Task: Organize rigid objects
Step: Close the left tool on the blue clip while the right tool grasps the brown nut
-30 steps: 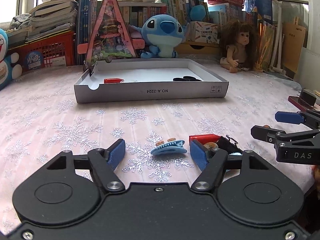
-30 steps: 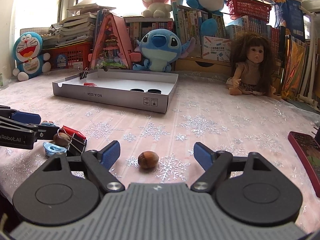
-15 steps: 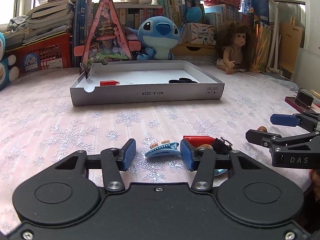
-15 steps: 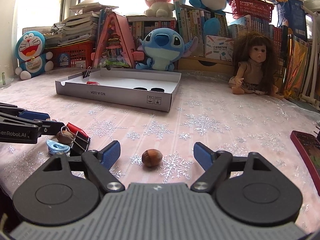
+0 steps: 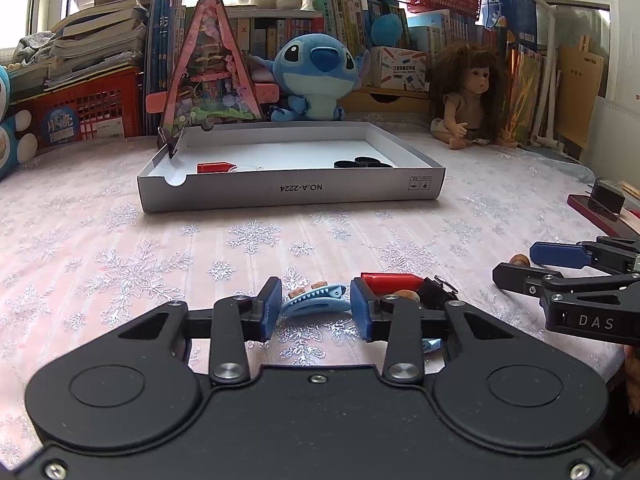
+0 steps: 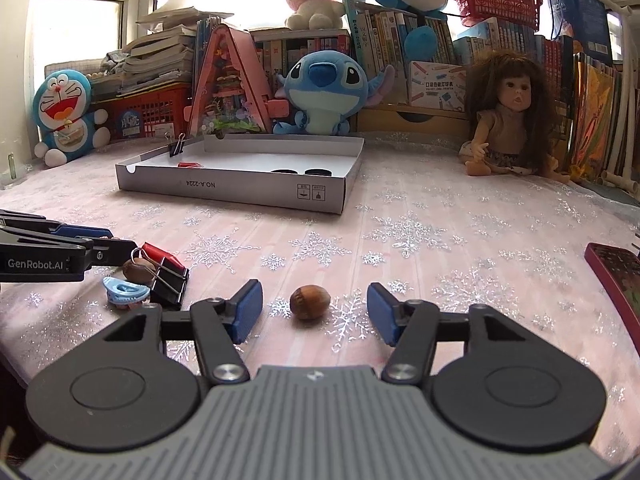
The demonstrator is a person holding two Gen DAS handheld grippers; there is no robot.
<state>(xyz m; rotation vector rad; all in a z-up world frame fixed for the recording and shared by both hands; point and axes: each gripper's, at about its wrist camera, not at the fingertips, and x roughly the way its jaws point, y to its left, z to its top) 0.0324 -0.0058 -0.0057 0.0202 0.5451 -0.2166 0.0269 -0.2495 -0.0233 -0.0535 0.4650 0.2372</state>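
Note:
My left gripper has closed in around a light blue hair clip on the tablecloth; its blue pads sit at the clip's two ends. Right of the clip lie a red item, a nut and a black binder clip. My right gripper is open on either side of a brown hazelnut. The same pile shows in the right wrist view: the hair clip, the binder clip. The white shallow box stands further back and holds a red item and black discs.
A binder clip is clipped on the box's left rim. Plush toys, a doll, books and red baskets line the back. A dark red flat case lies at the right edge of the table.
My left gripper has narrowed from wide open to close around the blue hair clip. My right gripper has moved slightly forward so the hazelnut lies between its fingers, and has narrowed a little.

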